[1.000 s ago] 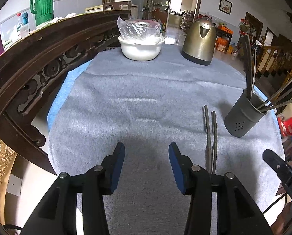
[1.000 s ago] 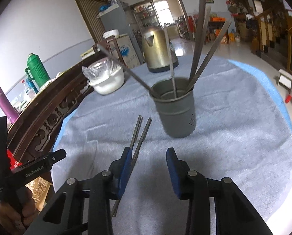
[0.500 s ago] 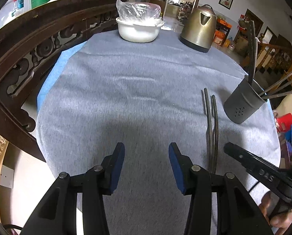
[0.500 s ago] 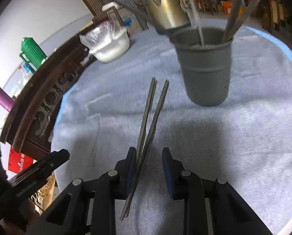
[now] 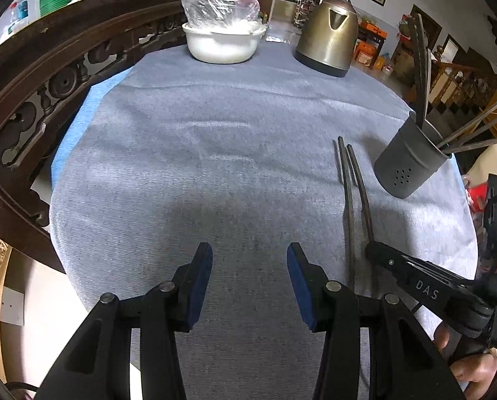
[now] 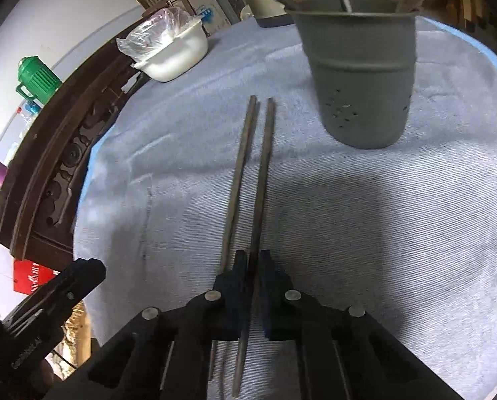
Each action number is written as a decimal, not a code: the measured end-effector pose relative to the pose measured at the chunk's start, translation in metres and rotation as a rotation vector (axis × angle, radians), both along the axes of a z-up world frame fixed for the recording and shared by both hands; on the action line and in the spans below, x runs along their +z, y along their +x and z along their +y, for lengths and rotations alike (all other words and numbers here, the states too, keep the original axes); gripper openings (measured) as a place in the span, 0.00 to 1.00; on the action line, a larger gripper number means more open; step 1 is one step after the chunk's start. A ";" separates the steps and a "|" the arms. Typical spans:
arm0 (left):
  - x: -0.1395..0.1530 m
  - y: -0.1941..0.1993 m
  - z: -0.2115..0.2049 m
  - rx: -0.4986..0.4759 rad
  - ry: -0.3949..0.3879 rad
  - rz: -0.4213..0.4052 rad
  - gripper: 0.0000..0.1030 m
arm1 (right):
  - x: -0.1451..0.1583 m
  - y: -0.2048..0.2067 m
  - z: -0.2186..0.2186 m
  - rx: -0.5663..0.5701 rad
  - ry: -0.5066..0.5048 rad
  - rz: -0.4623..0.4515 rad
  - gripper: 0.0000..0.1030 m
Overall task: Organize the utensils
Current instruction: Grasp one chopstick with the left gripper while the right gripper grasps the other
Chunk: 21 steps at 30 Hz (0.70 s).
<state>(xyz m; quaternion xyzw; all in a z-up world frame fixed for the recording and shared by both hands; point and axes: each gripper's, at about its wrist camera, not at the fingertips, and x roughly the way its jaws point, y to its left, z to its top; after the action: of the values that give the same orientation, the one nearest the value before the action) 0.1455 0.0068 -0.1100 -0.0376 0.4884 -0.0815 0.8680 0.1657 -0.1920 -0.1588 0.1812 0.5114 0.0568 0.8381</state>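
Right wrist view: right tongs (image 6: 251, 268) pinching the right chopstick (image 6: 263, 173), desk-level.
Left tongs (image 5: 250, 278): spread, idle.
Next: lift into far-right holder (image 6: 361, 76).

I see a round table (image 5: 215, 153) under a grey cloth. Far side: a white bowl (image 5: 222, 45) covered in plastic and a brass-coloured kettle (image 5: 328, 38). On the right stands a grey utensil holder (image 5: 406, 166), with two chopsticks (image 5: 348, 193) lying just left of it.
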 end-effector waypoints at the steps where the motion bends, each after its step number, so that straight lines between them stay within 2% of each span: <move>1: 0.000 0.000 -0.001 -0.005 -0.002 0.002 0.46 | 0.000 -0.002 -0.002 -0.003 -0.009 -0.002 0.08; 5: 0.001 0.006 -0.013 -0.041 -0.015 0.014 0.46 | 0.001 -0.011 -0.019 -0.036 -0.005 -0.005 0.07; 11: -0.008 0.017 -0.044 -0.149 -0.074 0.096 0.46 | -0.001 -0.023 -0.045 -0.085 0.061 0.007 0.08; 14: -0.014 0.020 -0.060 -0.204 -0.069 0.119 0.46 | -0.003 -0.029 -0.058 -0.104 0.087 0.005 0.08; 20: -0.029 0.027 -0.082 -0.239 -0.059 0.162 0.46 | -0.004 -0.038 -0.072 -0.116 0.113 -0.006 0.08; 21: -0.031 0.029 -0.085 -0.247 -0.068 0.164 0.42 | -0.004 -0.038 -0.071 -0.112 0.108 -0.009 0.08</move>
<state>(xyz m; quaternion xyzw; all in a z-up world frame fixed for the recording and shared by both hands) 0.1749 -0.0777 -0.1413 -0.0129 0.5554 -0.2009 0.8069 0.1276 -0.2630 -0.1628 0.2544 0.4928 0.0381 0.8312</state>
